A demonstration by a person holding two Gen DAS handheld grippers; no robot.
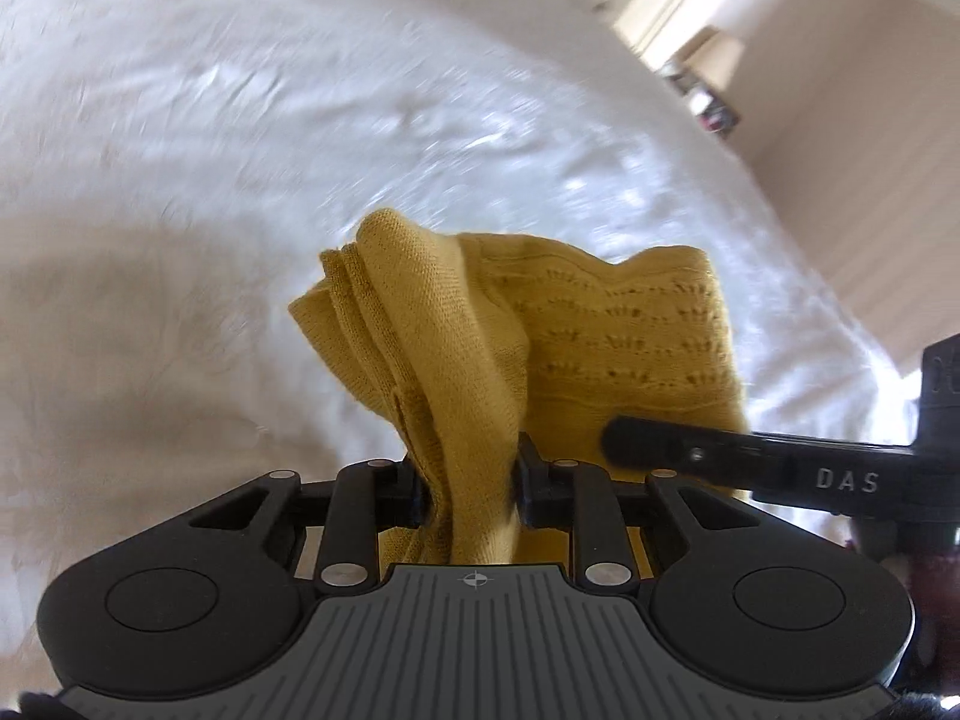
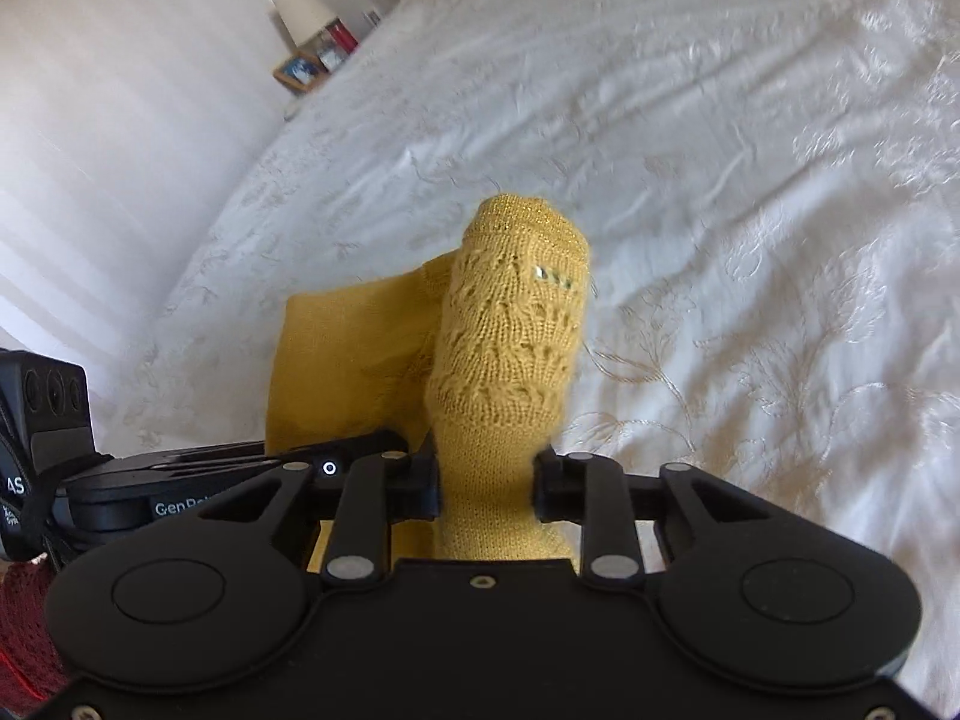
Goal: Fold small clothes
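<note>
Your left gripper [image 1: 471, 483] has its jaws clamped on a gathered fold of the yellow knit garment [image 1: 540, 348], lifted above the white bedspread [image 1: 240, 150]. Your right gripper [image 2: 485, 483] has its jaws closed on the garment's lace-patterned cuff [image 2: 516, 324], just beside the left one. The bed's edge runs along the wall; a nightstand [image 2: 306, 69] sits near its far corner.
</note>
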